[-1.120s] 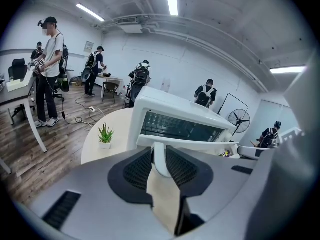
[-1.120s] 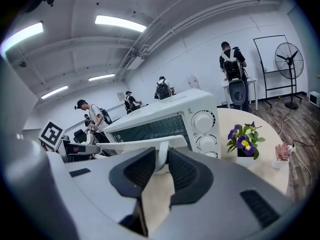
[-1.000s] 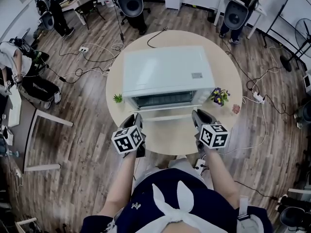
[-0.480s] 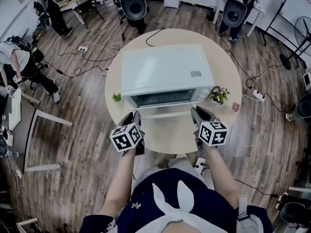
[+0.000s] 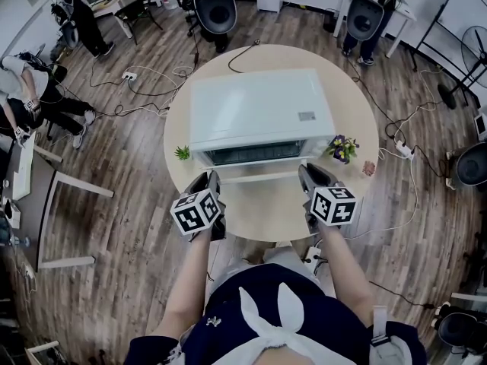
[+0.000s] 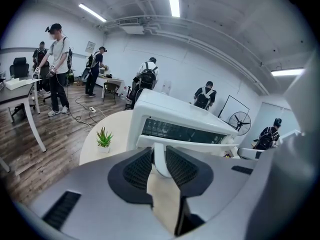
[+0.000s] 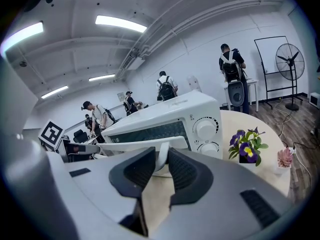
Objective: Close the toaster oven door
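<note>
The white toaster oven (image 5: 259, 109) stands in the middle of a round table (image 5: 346, 204), with its front toward the person. Its door (image 5: 255, 155), with the dark window, stands close to upright. Whether it is pressed fully shut against the body, I cannot tell. The white handle (image 5: 262, 176) runs along the front, just before the two grippers.

The left gripper (image 5: 211, 182) is at the left end of the handle. In the left gripper view its two dark pads are closed on the white post of the handle (image 6: 160, 159). The right gripper (image 5: 308, 175) is at the right end, and in the right gripper view its pads clamp the other white post (image 7: 161, 164) in the same way. Both grippers point forward and a little down.

A small green plant (image 5: 183, 153) stands on the table left of the oven, and a pot of purple flowers (image 5: 343, 150) stands to the right, near the two knobs (image 7: 205, 129).

Compared with one second ago, almost nothing has changed at the table. Both grippers were already on the same ends of the handle, and the door stands as it did. In the background, a person at the left edge (image 5: 34, 101) has stretched out one leg.
</note>
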`<state>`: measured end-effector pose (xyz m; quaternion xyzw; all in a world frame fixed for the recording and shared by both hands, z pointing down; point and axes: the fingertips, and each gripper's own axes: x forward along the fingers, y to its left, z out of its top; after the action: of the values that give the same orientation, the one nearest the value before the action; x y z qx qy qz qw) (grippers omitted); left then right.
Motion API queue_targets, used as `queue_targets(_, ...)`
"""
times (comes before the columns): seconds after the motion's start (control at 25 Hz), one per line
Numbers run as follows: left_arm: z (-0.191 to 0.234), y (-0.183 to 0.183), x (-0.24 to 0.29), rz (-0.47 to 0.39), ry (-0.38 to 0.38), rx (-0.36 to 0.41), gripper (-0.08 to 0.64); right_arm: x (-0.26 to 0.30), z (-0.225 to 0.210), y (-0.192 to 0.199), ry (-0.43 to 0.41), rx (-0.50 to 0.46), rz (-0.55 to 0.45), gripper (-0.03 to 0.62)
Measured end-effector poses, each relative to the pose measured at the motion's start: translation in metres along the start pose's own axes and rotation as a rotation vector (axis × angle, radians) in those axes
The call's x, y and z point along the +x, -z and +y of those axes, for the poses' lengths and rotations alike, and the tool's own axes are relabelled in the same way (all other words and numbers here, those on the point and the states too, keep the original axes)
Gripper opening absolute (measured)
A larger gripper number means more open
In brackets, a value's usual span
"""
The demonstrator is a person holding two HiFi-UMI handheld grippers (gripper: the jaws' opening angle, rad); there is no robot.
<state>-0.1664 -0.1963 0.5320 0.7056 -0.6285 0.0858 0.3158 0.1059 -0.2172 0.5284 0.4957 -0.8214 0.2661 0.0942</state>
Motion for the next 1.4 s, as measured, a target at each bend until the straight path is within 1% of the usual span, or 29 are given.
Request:
queue_targets(0.72,0.001,-0.01,0.011,-0.003,-0.012,0.0,0.091,0.011,-0.003,-0.01,0.007,0.002,0.009,0.087)
queue_targets(1.4,0.003,-0.027,0.019,-0.031,-0.033,0.007,0.091,0.024,-0.004,-0.024,0.003,0.022,0.032,0.087)
